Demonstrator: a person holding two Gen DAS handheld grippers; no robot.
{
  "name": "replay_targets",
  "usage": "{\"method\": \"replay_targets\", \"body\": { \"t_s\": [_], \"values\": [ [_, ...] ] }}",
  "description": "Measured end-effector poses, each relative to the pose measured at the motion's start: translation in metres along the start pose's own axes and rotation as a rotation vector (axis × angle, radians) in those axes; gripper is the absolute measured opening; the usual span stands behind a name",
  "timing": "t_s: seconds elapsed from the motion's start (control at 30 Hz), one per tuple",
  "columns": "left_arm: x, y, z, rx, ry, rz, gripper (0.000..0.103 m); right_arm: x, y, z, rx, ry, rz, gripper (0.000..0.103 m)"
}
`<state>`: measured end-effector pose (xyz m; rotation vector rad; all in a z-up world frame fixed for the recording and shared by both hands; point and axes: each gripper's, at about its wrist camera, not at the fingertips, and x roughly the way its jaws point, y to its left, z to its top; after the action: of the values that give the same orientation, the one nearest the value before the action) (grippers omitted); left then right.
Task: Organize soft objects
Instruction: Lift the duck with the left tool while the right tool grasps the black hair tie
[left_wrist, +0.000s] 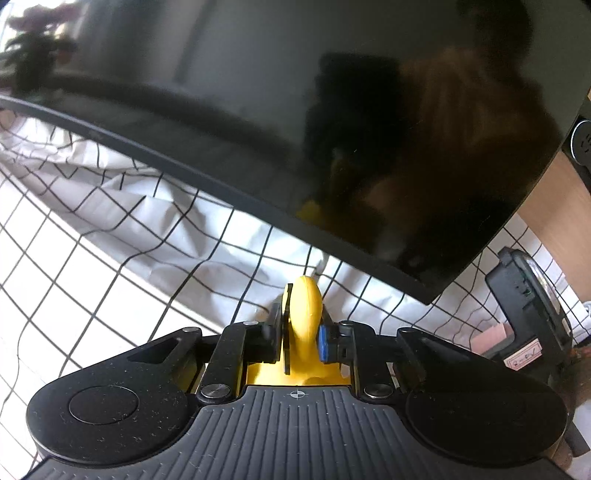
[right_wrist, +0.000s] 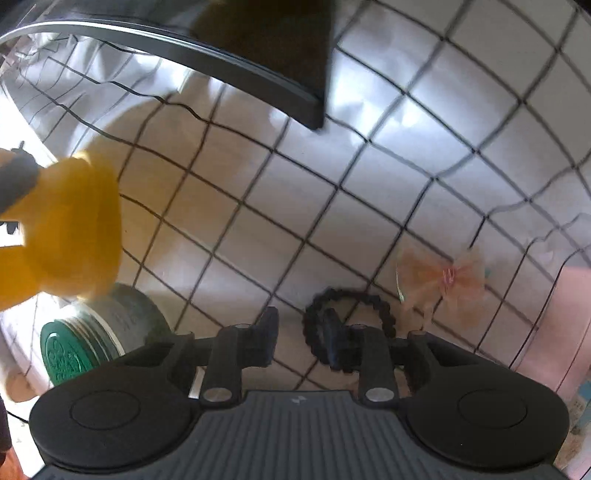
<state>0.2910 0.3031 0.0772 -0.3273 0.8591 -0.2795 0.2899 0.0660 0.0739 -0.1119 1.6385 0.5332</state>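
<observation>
My left gripper is shut on a soft yellow toy, held above the white grid-patterned cloth. The same yellow toy shows large and blurred at the left of the right wrist view, with the left gripper's fingers on it. My right gripper is open and empty, low over the cloth. A black beaded hair tie lies just beyond its right finger. A peach tulle bow lies further right.
A dark monitor screen hangs over the cloth, its lower edge also in the right wrist view. A jar with a green lid lies at lower left. A black device and a pink item are at the right.
</observation>
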Motion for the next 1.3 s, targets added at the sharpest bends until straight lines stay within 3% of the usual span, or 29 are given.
{"method": "replay_targets", "body": {
  "t_s": [0.07,0.1,0.23,0.33,0.7,1.03,1.3],
  "values": [
    [0.0,0.005,-0.003,-0.014,0.0,-0.01,0.02,-0.001,0.005,0.001,-0.015,-0.011,-0.012,0.02],
    [-0.001,0.006,-0.003,-0.02,-0.002,-0.016,0.02,-0.002,0.008,0.0,-0.03,-0.021,-0.016,0.009],
    [-0.006,0.006,0.0,-0.017,-0.012,-0.008,0.02,-0.005,0.021,-0.012,-0.112,-0.059,-0.054,0.007],
    [-0.012,0.002,0.002,-0.003,-0.023,0.003,0.02,-0.024,0.023,-0.022,-0.113,-0.099,-0.003,0.007],
    [-0.073,-0.049,0.02,0.089,-0.126,0.006,0.02,-0.177,0.015,-0.073,-0.12,-0.435,0.133,0.007],
    [-0.124,-0.138,0.017,0.224,-0.188,-0.047,0.02,-0.243,-0.038,-0.155,-0.036,-0.636,0.117,0.007],
    [-0.126,-0.212,-0.006,0.328,-0.152,-0.131,0.02,-0.259,-0.107,-0.216,0.081,-0.743,0.078,0.007]
  ]
}}
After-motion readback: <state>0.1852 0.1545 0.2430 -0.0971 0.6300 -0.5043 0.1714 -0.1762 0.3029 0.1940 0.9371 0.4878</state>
